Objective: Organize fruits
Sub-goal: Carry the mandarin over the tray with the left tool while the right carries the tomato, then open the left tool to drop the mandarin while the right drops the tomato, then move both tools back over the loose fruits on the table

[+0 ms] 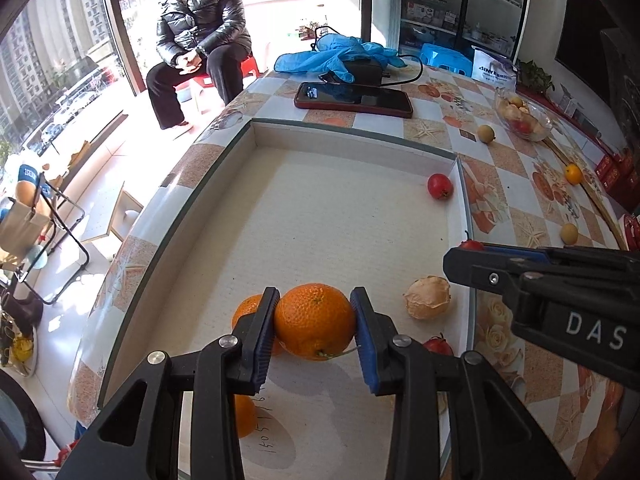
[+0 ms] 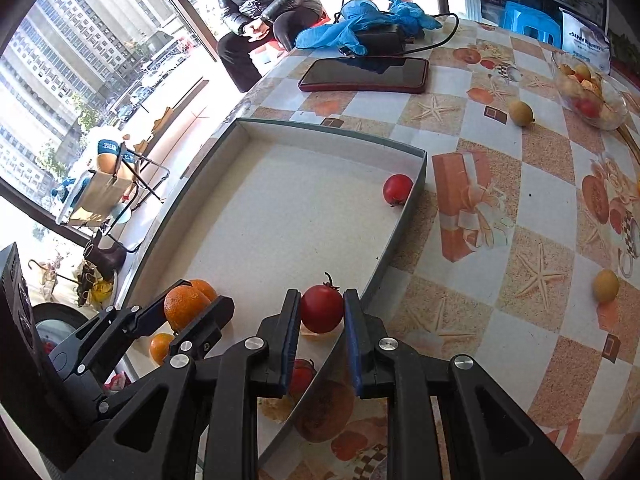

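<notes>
The left gripper (image 1: 315, 322) pinches an orange (image 1: 315, 321) above the tray (image 1: 348, 130) (maybe lifted). The right gripper (image 2: 322, 310) clamps a red fruit (image 2: 322, 309) near the tray's right wall.

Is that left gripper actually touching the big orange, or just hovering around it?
Touching. The left wrist view shows the left gripper with both pads pressed against the sides of the big orange, no gap on either side.

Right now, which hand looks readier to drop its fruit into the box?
Probably the left: its gripper holds the orange over the box floor, while the right gripper carries its red fruit near the rim.
</notes>
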Tool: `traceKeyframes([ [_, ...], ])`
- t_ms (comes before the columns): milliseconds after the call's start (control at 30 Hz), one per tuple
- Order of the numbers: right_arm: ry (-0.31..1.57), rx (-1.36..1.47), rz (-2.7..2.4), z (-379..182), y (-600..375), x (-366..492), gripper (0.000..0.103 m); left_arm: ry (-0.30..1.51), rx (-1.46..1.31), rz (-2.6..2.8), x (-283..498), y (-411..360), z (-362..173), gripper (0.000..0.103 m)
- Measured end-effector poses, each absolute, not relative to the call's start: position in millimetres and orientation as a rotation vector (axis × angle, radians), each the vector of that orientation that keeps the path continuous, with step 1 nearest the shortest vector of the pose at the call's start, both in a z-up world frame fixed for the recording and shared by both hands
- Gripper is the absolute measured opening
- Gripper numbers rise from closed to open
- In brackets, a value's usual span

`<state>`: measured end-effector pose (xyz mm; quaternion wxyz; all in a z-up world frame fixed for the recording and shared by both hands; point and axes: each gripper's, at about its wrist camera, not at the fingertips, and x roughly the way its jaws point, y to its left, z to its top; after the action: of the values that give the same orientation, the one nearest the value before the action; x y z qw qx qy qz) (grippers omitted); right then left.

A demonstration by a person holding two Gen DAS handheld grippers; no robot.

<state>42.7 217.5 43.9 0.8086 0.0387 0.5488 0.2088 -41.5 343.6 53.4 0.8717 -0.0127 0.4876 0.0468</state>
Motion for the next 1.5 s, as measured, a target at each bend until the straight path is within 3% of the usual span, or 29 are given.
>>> traceKeyframes([
  [400,1.192,0.12,0.495,37.6,230.1,50.0,0.022,1.015,-0.007,0.105,-38.8,344.1,53.3,0.041],
  [433,1.194,0.115,0.5,36.2,231.9,49.8,0.022,1.014,0.002,0.105,-38.7,342.4,52.9,0.044],
  [500,1.205,0.108,0.503,33.5,234.1,49.9,0.023,1.013,0.006,0.099,-39.1,340.6,52.1,0.068],
  [567,1.216,0.118,0.511,32.0,232.6,50.1,0.026,0.998,0.01,0.102,-40.4,338.5,53.3,0.076],
  [600,1.213,0.123,0.514,33.0,230.9,49.8,0.044,0.992,0.021,0.112,-40.9,337.1,54.4,0.077],
  [667,1.176,0.138,0.522,40.3,224.6,48.1,0.061,0.983,0.036,0.116,-42.2,333.6,56.5,0.079],
  [733,1.148,0.167,0.546,50.2,217.5,45.0,0.09,0.978,0.022,0.105,-43.0,331.5,59.9,0.079],
  [800,1.101,0.143,0.489,61.5,207.0,40.6,0.102,0.97,0.01,0.105,-44.2,328.8,65.7,0.08],
  [1167,1.008,0.051,0.12,90.8,72.7,64.1,0.102,0.917,0.001,-0.138,-58.3,244.3,92.4,0.081],
  [1500,1.012,0.095,-0.169,46.5,-38.0,112.1,0.102,0.992,0.008,-0.23,-26.4,173.0,69.5,0.081],
])
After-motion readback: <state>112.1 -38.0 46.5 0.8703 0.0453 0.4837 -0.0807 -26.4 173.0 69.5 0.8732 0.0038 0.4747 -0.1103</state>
